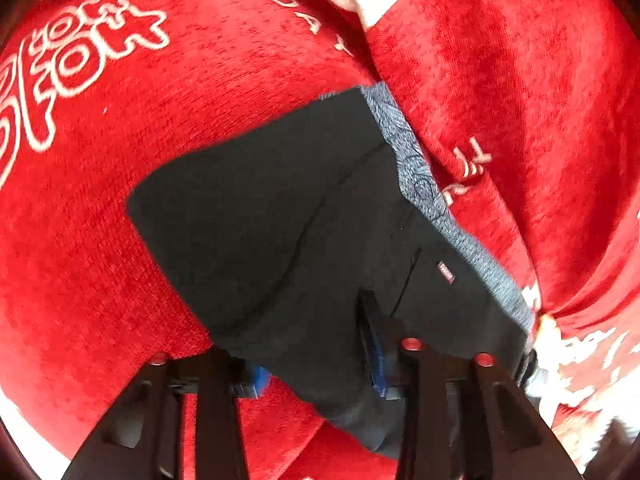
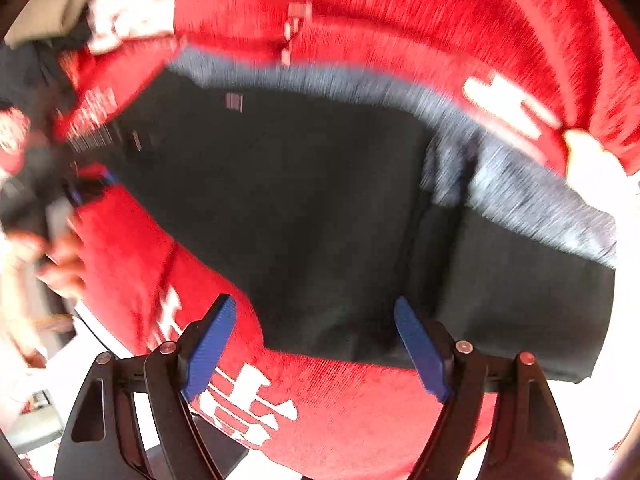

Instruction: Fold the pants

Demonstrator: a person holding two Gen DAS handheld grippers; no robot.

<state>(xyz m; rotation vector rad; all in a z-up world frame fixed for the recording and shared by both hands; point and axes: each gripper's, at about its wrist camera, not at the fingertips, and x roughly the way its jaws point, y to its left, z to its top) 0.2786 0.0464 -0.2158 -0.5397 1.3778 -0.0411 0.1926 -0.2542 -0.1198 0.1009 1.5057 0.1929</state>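
Right wrist: pants (image 2: pixel 304 200) prob. folded, blurry

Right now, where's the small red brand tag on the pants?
In the left wrist view, the small red woven tag sits right of centre on the black fabric pants, just below their grey knit waistband.

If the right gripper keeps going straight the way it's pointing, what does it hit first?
Most likely the black pants. The right gripper is open, and the dark fabric on the red blanket fills the gap straight ahead. Blur leaves the depth unclear.
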